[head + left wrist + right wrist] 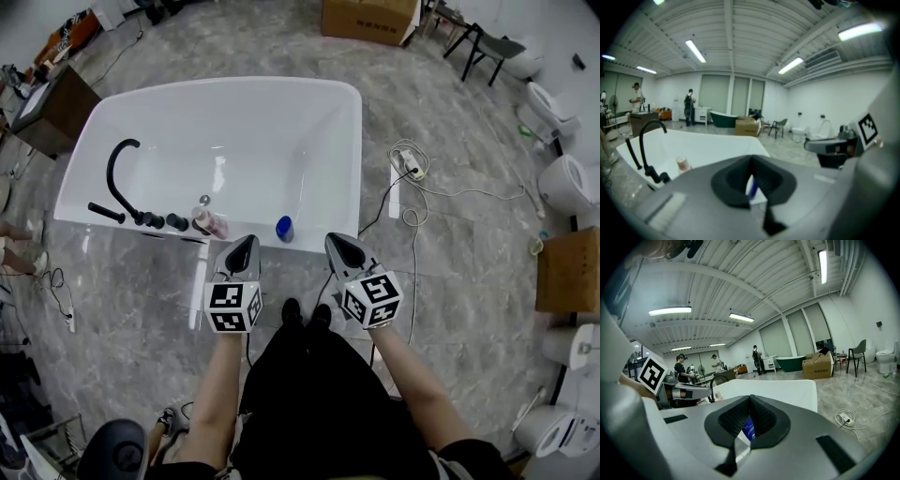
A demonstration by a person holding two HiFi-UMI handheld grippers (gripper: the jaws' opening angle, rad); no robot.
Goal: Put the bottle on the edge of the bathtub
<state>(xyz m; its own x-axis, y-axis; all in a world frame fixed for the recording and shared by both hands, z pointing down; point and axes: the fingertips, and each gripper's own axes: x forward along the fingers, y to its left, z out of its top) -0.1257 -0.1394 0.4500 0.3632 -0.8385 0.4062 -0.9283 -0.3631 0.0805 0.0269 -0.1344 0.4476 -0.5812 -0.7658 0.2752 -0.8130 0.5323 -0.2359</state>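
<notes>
A blue bottle (284,228) stands on the near rim of the white bathtub (319,89), between my two grippers and a little beyond their tips. A pink bottle (212,224) stands on the same rim further left. My left gripper (245,244) is shut and empty, just short of the rim. My right gripper (336,241) is also shut and empty, to the right of the blue bottle. In the left gripper view the blue bottle (752,187) shows behind the closed jaws, with the pink bottle (683,163) off to the left. The right gripper view also catches the blue bottle (749,427) behind its closed jaws.
A black curved faucet (118,173) and black knobs (165,221) sit on the tub's left rim. On the floor to the right lies a power strip with cables (411,166). A cardboard box (368,19), a chair (489,42), toilets (570,183) and a wooden cabinet (569,272) stand around.
</notes>
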